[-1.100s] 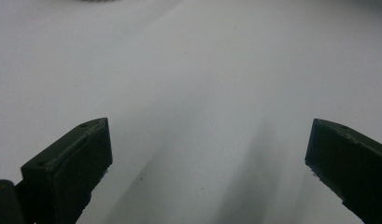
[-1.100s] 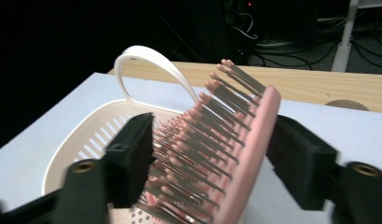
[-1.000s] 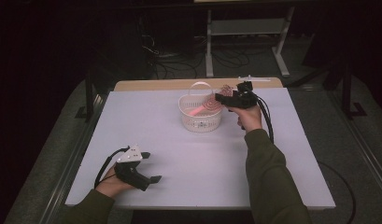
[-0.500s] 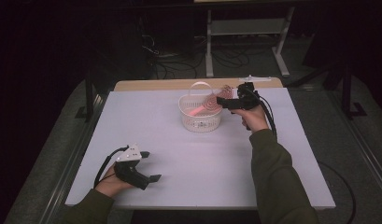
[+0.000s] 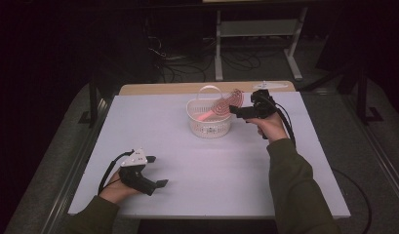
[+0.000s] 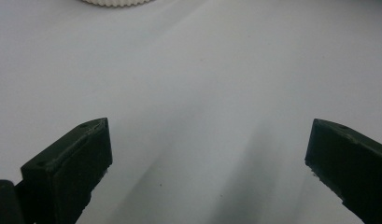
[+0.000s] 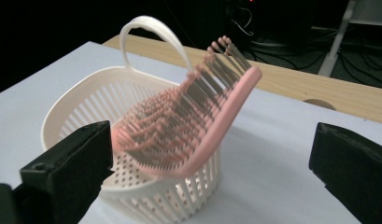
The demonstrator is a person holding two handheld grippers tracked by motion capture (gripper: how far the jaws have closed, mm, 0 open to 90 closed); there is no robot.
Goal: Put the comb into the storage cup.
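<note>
A white slotted basket (image 5: 209,122) with an upright handle stands at the back middle of the white table (image 5: 211,195). A pink hairbrush (image 5: 225,103) leans in it, its head resting over the right rim. My right gripper (image 5: 237,113) hovers just right of the basket, open; its jaws have just been opening. In the right gripper view the hairbrush (image 7: 202,121) and basket (image 7: 81,107) lie ahead of the right gripper (image 7: 212,135), and neither pad touches the brush. At the front left, my left gripper (image 5: 157,171) is open over bare table, its jaws wide and empty in the left gripper view (image 6: 207,135).
A wooden strip (image 5: 158,88) runs along the table's back edge, with a small white object (image 5: 271,85) at its right end. Beyond it are dark floor, cables and a metal frame (image 5: 255,29). The basket's base (image 6: 116,2) peeks in at the top of the left gripper view.
The right gripper has drawn back slightly to the right of the basket, and the brush now leans in the basket on its own. The left hand has not moved.
</note>
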